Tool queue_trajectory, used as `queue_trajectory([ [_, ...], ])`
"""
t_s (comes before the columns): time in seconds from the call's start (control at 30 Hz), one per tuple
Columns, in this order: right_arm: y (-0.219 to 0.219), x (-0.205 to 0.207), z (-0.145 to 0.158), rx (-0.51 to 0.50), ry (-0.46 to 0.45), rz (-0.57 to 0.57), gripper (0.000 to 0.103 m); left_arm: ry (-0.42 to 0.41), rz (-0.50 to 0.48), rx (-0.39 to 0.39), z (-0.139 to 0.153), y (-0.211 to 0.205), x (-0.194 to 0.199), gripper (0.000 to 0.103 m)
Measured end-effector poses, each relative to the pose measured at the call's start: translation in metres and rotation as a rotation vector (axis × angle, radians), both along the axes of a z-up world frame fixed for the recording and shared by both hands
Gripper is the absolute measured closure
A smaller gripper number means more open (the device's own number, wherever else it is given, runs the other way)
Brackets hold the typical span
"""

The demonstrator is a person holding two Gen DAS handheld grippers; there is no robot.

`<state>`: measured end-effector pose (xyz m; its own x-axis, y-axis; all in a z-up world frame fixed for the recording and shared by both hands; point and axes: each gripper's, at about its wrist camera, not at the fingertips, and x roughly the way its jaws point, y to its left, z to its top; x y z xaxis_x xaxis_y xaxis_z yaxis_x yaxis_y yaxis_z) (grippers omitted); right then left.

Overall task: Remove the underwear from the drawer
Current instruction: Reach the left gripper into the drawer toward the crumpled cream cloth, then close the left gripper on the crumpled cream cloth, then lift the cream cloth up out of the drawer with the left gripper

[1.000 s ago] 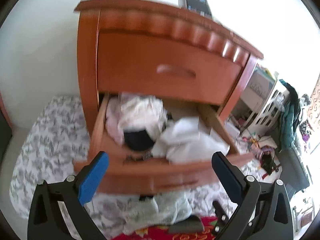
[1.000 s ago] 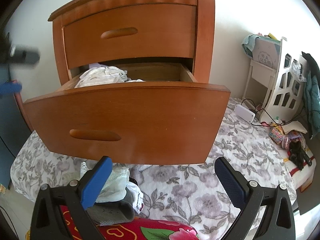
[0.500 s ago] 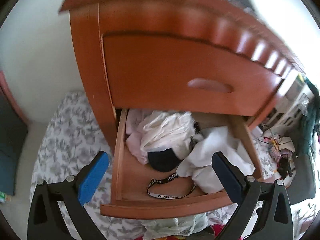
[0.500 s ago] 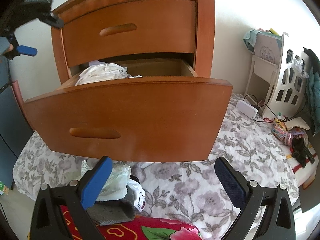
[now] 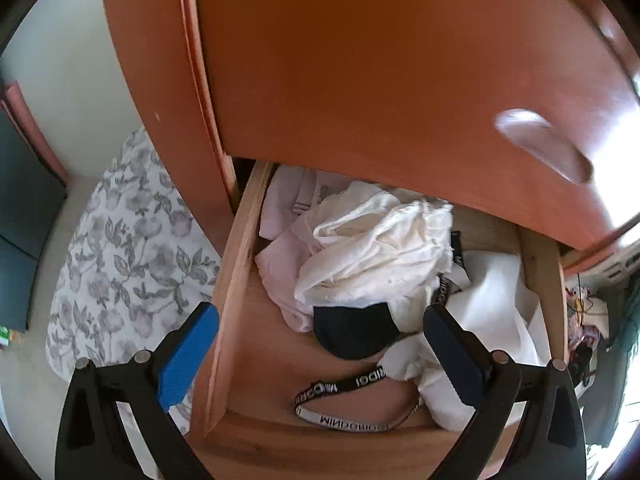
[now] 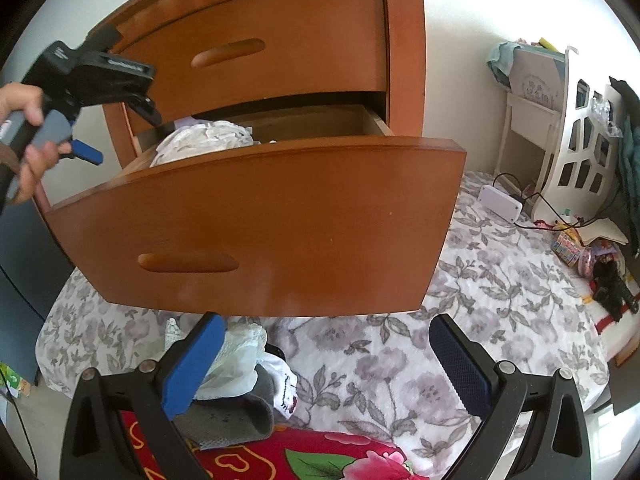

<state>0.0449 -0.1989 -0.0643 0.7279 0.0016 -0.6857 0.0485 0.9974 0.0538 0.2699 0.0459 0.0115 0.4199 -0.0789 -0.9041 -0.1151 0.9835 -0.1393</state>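
Over open drawer [image 5: 236,280], left claw [image 5: 320,344] now closer, spread above underwear [image 5: 352,336]

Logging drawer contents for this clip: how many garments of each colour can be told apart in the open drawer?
White or cream crumpled fabric pieces: 2
Pale pink garment: 1
Black garment with a lettered waistband: 1
Total: 4, though the heap may hide more.

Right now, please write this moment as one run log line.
phase: reach | left gripper: open, above open drawer, aimed at black underwear | right gripper: open, empty, low before drawer front | removed: nothing yet
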Motion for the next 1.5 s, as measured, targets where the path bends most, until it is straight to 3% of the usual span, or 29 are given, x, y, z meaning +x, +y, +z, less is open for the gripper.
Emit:
queue_trajectory([
  [0.37,-0.002,0.005,-0.005,0.021,0.030,0.007,0.000,0.040,0.018,0.012,-0.025,-0.006,0.030,0.027],
  [0.47,-0.002,0.005,-0.006,0.028,0.034,0.008,0.000,0.013,0.019,-0.003,-0.026,-0.007,0.031,0.035],
  [0.53,-0.002,0.006,-0.007,0.031,0.037,0.008,0.000,0.004,0.012,-0.022,-0.027,-0.009,0.031,0.043],
  [0.6,-0.002,0.006,-0.007,0.032,0.040,0.009,0.000,-0.001,0.007,-0.033,-0.026,-0.010,0.031,0.061],
  [0.8,-0.002,0.006,-0.008,0.030,0.044,0.010,0.000,-0.040,-0.022,-0.023,-0.020,-0.015,0.025,0.090],
  [1.0,-0.002,0.006,-0.008,0.029,0.044,0.010,0.000,-0.091,-0.038,-0.073,-0.009,-0.013,0.010,0.097],
  [1.2,-0.001,0.005,-0.008,0.026,0.043,0.008,0.000,-0.161,-0.068,-0.136,0.009,-0.011,-0.010,0.098],
  [1.5,-0.002,0.006,-0.008,0.026,0.045,-0.001,0.000,-0.295,-0.069,-0.303,0.035,0.008,-0.062,0.098],
])
